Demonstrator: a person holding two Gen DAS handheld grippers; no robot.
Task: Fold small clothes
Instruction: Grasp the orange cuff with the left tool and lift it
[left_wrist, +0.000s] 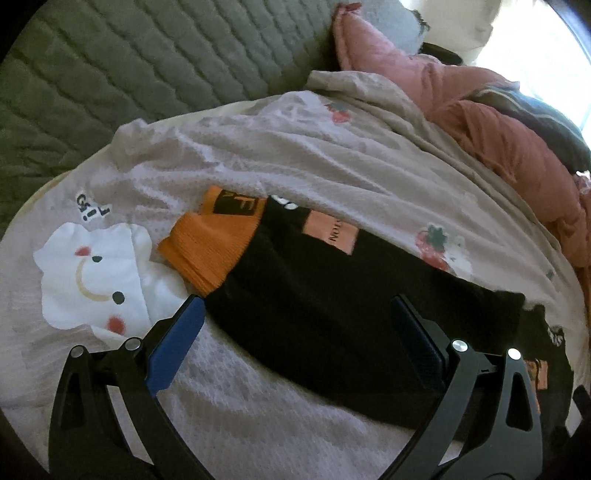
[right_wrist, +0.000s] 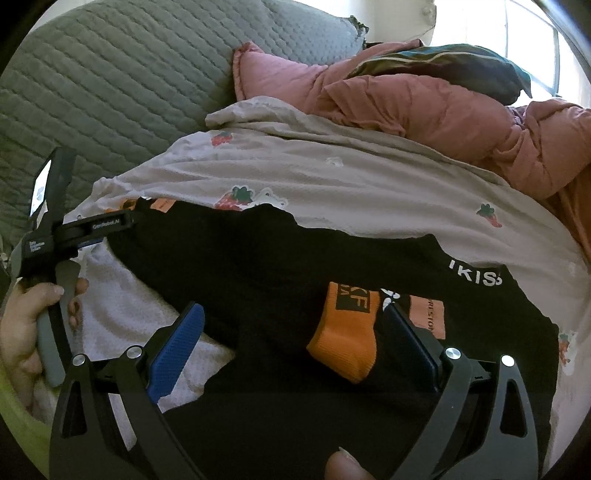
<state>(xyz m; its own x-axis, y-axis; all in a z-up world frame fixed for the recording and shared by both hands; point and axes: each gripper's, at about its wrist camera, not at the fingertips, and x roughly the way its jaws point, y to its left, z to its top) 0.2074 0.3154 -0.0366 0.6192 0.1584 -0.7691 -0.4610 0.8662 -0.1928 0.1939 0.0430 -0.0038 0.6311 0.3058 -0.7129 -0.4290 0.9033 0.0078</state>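
Observation:
A small black garment (left_wrist: 332, 314) with an orange ribbed cuff (left_wrist: 207, 247) and orange patches lies spread on a pale printed sheet (left_wrist: 258, 155). My left gripper (left_wrist: 299, 328) is open just above the garment's near edge, its blue-padded left finger (left_wrist: 177, 347) over the sheet. In the right wrist view the same garment (right_wrist: 240, 280) fills the middle, with an orange cuff (right_wrist: 347, 339) folded onto it. My right gripper (right_wrist: 295, 343) is open over the black cloth, the cuff between its fingers but not gripped. A hand (right_wrist: 26, 332) holds the left gripper's body (right_wrist: 92, 225) at the far left.
A white smiling cloud print (left_wrist: 92, 280) marks the sheet left of the garment. A green quilted cover (right_wrist: 110, 81) lies behind. Pink bedding (right_wrist: 424, 107) and a dark pillow (right_wrist: 461, 66) are heaped at the back right, below a bright window. A fingertip (right_wrist: 341, 465) shows at the bottom edge.

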